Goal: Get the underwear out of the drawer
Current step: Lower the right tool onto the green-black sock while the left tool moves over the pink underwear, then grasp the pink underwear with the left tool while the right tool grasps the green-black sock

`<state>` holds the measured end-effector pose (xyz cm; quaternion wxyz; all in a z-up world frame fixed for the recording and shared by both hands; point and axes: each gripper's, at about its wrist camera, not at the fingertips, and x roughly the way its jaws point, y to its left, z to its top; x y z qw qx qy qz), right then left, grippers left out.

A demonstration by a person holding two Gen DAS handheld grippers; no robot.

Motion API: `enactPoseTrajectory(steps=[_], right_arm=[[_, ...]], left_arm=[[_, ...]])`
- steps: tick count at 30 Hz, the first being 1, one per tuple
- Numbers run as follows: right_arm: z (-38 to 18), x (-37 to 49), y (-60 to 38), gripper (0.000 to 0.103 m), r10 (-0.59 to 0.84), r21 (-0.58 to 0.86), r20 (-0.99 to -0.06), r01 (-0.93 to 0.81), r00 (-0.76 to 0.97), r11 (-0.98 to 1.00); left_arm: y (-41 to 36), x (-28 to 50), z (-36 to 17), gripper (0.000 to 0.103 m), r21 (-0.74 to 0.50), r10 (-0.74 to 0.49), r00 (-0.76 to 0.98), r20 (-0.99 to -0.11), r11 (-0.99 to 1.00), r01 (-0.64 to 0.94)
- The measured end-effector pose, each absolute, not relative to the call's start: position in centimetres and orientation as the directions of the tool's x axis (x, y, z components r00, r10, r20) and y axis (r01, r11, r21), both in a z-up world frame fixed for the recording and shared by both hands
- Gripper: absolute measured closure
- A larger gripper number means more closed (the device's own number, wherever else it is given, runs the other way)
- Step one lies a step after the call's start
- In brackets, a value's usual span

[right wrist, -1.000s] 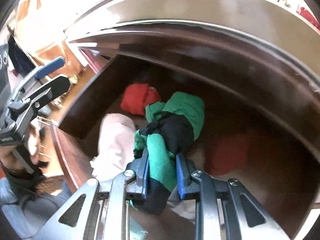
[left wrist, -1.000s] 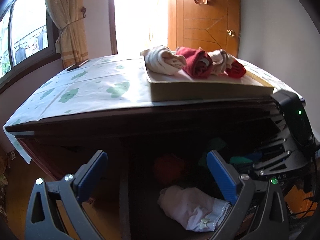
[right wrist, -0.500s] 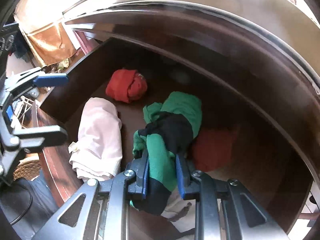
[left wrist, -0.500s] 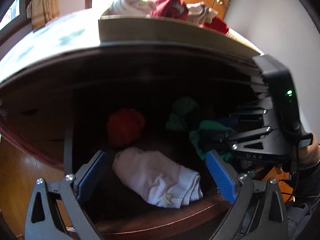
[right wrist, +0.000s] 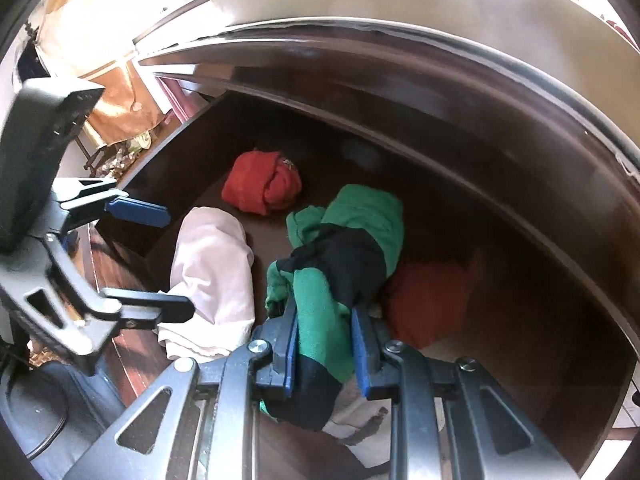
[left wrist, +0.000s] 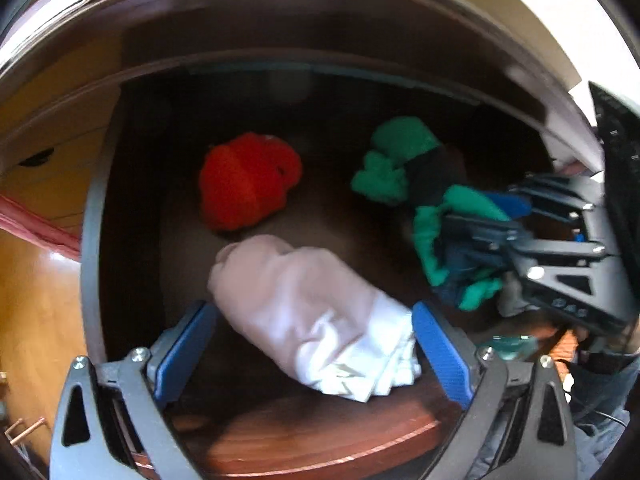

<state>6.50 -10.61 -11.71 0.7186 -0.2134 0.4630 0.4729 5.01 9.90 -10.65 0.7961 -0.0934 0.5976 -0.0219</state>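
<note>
The dark wooden drawer (right wrist: 520,320) stands pulled out, with rolled underwear in it. My right gripper (right wrist: 324,320) is shut on a green and black roll (right wrist: 348,248), which shows at the right of the left wrist view as the green and black roll (left wrist: 404,168) with the right gripper (left wrist: 480,216) on it. My left gripper (left wrist: 314,330) is open, its blue pads either side of a pale pink roll (left wrist: 304,304) at the drawer's front; the pads do not press on it. In the right wrist view the left gripper (right wrist: 156,256) hangs over the pale pink roll (right wrist: 212,276).
An orange-red roll (left wrist: 246,184) lies at the back left, also the orange-red roll (right wrist: 260,188). A dark red roll (right wrist: 428,300) lies behind the green one. The dresser top (right wrist: 400,8) overhangs the drawer. The drawer's front rail (left wrist: 320,440) is just below my left gripper.
My left gripper has tipped downward and sunk from facing the dresser top to looking into the drawer, closing in on the pale pink roll. The right gripper kept its grip and barely moved.
</note>
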Motion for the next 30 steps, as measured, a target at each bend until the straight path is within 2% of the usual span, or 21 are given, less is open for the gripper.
enactPoseTrajectory(steps=[6,11,23,30], right_arm=[[-11.6,6.6,-10.9,0.077,0.495,0.149,-0.861,-0.873,0.116,0.465],[-11.3,6.6,-11.2,0.077,0.511,0.166,-0.852,-0.868,0.113,0.469],[-10.9,6.8,-11.5,0.077,0.534,0.204,-0.841,-0.859,0.093,0.471],[-11.7,7.1,-10.6,0.077,0.488,0.206,-0.871,-0.853,0.064,0.48]], left_arm=[[8.9,5.3,-11.2,0.001,-0.16,-0.14,0.226,-0.964,0.984,-0.073],[7.8,7.3,-12.0,0.001,-0.098,-0.088,0.167,-0.982,0.994,-0.053],[7.3,9.4,-14.3,0.001,-0.183,-0.182,0.017,-0.983,0.978,-0.097],[6.9,12.1,-15.4,0.001,-0.168,-0.176,-0.083,-0.981,0.981,-0.092]])
